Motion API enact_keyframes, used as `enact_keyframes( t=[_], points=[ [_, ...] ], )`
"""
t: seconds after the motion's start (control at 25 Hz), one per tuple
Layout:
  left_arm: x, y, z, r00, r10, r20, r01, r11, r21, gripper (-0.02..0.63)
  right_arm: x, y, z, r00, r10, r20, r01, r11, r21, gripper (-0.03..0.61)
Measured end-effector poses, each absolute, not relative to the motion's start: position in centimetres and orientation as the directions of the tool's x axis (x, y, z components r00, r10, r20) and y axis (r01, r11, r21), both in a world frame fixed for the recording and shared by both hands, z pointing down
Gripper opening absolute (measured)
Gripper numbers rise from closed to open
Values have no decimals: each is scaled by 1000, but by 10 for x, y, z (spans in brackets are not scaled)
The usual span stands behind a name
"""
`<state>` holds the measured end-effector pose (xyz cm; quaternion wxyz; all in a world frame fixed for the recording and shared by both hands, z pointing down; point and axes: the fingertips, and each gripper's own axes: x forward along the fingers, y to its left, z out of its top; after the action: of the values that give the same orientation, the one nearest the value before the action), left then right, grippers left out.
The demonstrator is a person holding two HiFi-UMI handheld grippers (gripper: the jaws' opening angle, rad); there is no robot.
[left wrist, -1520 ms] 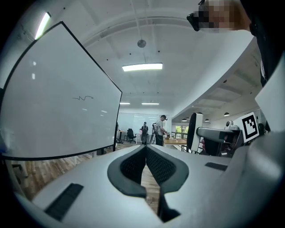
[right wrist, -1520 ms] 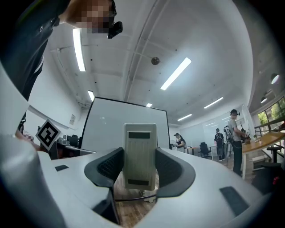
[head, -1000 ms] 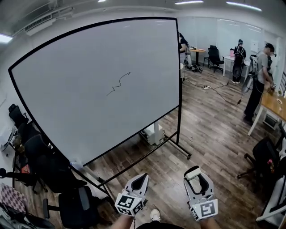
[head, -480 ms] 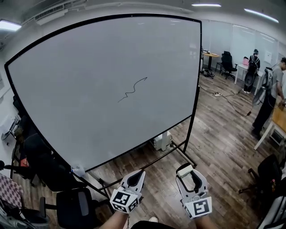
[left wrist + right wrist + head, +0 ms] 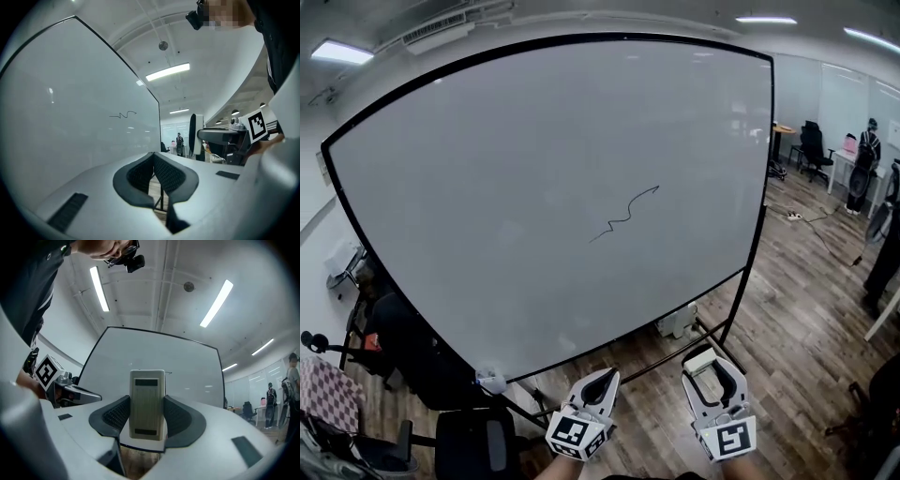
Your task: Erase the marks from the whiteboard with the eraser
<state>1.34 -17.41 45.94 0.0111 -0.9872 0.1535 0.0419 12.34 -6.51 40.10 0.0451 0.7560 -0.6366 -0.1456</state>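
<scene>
Clamping the eraser (image 5: 147, 404) by its long sides in the right gripper (image 5: 713, 377), upright between the pads (image 5: 115, 416), down low in front of the whiteboard (image 5: 487, 187). Looking like a pale boxy block with two dark strips, probably light and stiff, so not needing much squeeze. Carrying nothing in the left gripper (image 5: 153, 158), with jaws pressed together.

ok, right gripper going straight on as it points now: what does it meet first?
Likely the whiteboard, touched first by the eraser that the right gripper is shut on, roughly near the squiggle mark. Nothing shows in between, but depth is unclear.
</scene>
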Motion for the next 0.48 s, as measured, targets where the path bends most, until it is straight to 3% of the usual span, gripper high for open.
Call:
enact_keyframes(
  t=[0.48],
  points=[
    [56,-241,439,848,-518,-107,-523,-852,-24,20,205,-161,381,-49,-980,-191,-971,2,241,245]
  ],
)
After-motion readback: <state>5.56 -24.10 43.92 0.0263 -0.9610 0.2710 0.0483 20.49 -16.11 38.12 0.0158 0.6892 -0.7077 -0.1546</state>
